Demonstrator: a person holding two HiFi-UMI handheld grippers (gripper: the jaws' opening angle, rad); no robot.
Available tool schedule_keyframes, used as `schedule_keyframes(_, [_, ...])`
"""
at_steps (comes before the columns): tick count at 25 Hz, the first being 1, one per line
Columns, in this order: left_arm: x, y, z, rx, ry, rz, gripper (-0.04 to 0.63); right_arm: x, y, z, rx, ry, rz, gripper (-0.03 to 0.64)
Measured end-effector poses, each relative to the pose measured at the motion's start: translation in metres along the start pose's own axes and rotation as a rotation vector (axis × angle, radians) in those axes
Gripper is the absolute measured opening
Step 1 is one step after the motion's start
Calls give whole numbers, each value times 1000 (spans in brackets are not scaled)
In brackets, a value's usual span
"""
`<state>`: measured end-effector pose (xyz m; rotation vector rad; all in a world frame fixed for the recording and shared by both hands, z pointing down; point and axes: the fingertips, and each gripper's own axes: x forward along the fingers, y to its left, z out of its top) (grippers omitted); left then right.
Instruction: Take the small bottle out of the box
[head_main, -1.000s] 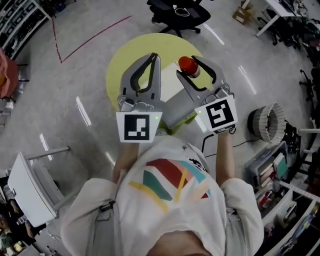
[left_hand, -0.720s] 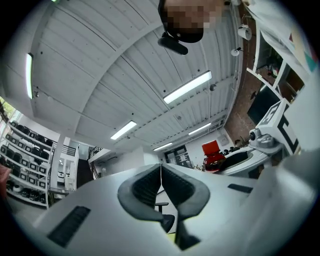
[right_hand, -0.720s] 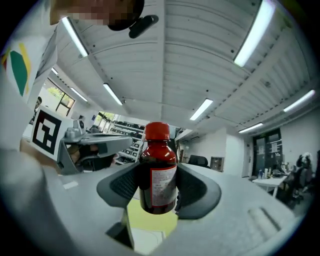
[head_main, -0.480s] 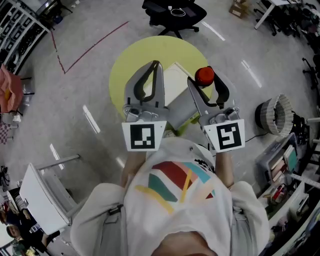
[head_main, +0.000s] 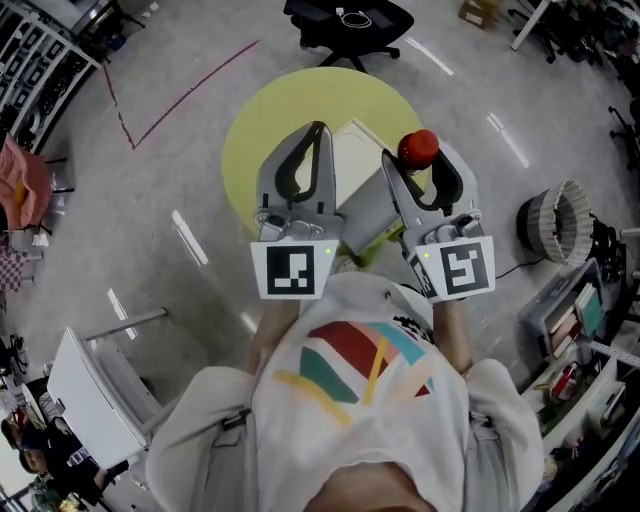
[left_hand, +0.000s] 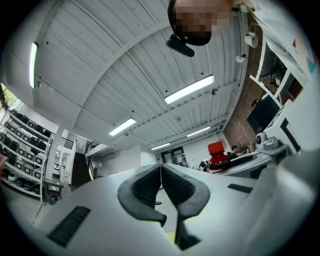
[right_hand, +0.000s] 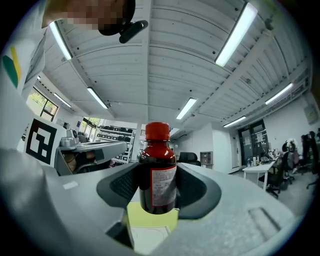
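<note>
I work under bright, even light from long ceiling strips (left_hand: 189, 89), which blow out to plain white in both gripper views. In the head view they leave pale glare streaks on the glossy floor (head_main: 130, 230). Shadows are soft and faint. Both gripper views bulge like a fisheye, with black corners. The small bottle (right_hand: 158, 170) is sharp; the grey surfaces nearest each lens look soft.

Round yellow table (head_main: 250, 140), open surface at left and far side, white box (head_main: 357, 170) filling near centre, left gripper (head_main: 320, 128) and right gripper (head_main: 418, 160) side by side above it, narrow gap between, right jaws filled by small bottle (right_hand: 158, 175), black office chair (head_main: 345, 25) beyond table, wire basket (head_main: 555, 225) at right, white chair (head_main: 95, 400) near left, open floor between.
</note>
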<state>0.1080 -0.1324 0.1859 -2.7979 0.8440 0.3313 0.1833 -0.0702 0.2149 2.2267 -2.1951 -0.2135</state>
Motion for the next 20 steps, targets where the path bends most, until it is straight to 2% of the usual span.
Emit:
schedule_keyframes(16, [-5,1,2,4,-2,7,15,-6,4,5,22,-8,-16,218])
schedule_keyframes(20, [-6,0,3,2,0,6,15,-6,5,5,-2,-7,-13,218])
